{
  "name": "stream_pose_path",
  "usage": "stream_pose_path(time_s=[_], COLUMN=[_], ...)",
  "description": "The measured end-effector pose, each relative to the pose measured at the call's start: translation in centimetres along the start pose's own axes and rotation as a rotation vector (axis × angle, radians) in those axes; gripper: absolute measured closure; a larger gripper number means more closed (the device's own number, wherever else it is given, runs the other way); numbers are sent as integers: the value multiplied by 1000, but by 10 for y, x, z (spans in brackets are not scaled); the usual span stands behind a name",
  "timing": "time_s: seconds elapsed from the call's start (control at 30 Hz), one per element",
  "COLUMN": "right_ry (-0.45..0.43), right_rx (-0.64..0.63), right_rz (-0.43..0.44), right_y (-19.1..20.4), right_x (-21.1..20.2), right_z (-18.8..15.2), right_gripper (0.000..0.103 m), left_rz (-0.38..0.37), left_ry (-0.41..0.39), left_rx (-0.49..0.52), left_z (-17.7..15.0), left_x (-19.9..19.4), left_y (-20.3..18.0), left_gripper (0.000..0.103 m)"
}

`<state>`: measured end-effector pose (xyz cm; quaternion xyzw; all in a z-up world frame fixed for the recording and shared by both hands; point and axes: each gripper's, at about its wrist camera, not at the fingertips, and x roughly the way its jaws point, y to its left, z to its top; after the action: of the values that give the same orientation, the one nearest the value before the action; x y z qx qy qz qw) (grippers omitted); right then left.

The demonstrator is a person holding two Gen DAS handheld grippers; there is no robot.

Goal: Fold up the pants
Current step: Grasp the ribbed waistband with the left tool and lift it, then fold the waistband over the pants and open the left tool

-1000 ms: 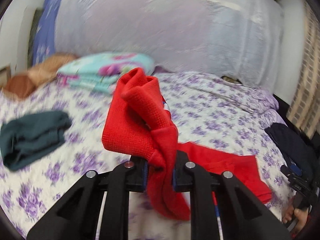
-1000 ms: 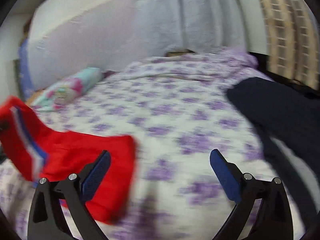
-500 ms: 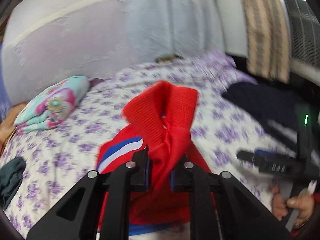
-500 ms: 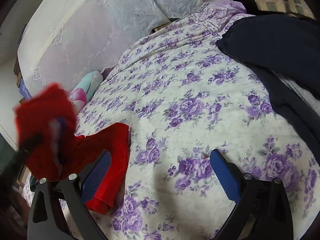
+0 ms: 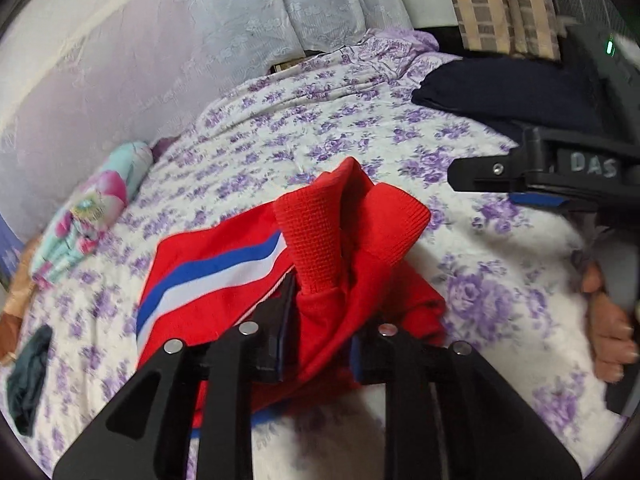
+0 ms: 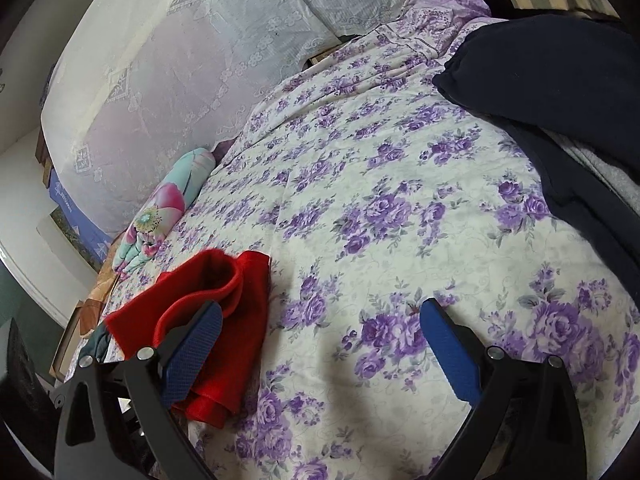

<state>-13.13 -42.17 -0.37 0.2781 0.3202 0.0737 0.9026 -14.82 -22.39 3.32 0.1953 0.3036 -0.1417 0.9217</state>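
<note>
With our left gripper (image 5: 316, 344) pinching the red pants (image 5: 248, 280) by a bunched cuff and our right gripper (image 6: 320, 344) spread wide and empty, we risk a crooked, lumpy fold

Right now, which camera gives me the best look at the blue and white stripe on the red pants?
The left wrist view: the stripe runs plainly across the red knit pants. The right wrist view shows only plain red fabric, no stripe.

The red pants (image 5: 224, 280) are matt cloth, ribbed at the cuff, with a smoother striped panel. The left claw (image 5: 316, 344) and right claw (image 6: 320, 352) are matt black plastic with dimpled blue pads (image 6: 196, 344) and shiny metal screws. The bed (image 6: 380, 200) wears soft printed cotton.
</note>
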Motion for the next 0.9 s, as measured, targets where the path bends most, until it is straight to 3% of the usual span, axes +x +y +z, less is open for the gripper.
stream_pose_path(time_s=[0.13, 0.23, 0.3, 0.33, 0.5, 0.6, 0.77, 0.9], right_ry=[2, 3, 4, 5, 7, 6, 5, 4], right_rx=[-1, 1, 0, -2, 0, 4, 5, 8], right_rz=[-3, -1, -3, -6, -10, -7, -7, -4], right_y=[0, -1, -1, -1, -1, -2, -2, -2], right_x=[0, 1, 1, 1, 1, 0, 1, 0], right_z=[0, 0, 1, 0, 0, -1, -1, 0], right_gripper=[3, 3, 3, 3, 3, 3, 3, 3], left_rz=[-74, -128, -102, -96, -95, -41, 149, 196], left_ry=[4, 11, -9, -18, -39, -79, -234, -207], left_rx=[-38, -69, -88, -95, -111, -75, -68, -53], left_z=[-6, -8, -10, -10, -9, -4, 7, 8], left_x=[-15, -20, -19, -18, -8, -7, -22, -13], left_y=[14, 25, 30, 31, 23, 8, 0, -3], left_gripper=[79, 64, 49, 49, 65, 75, 82, 84])
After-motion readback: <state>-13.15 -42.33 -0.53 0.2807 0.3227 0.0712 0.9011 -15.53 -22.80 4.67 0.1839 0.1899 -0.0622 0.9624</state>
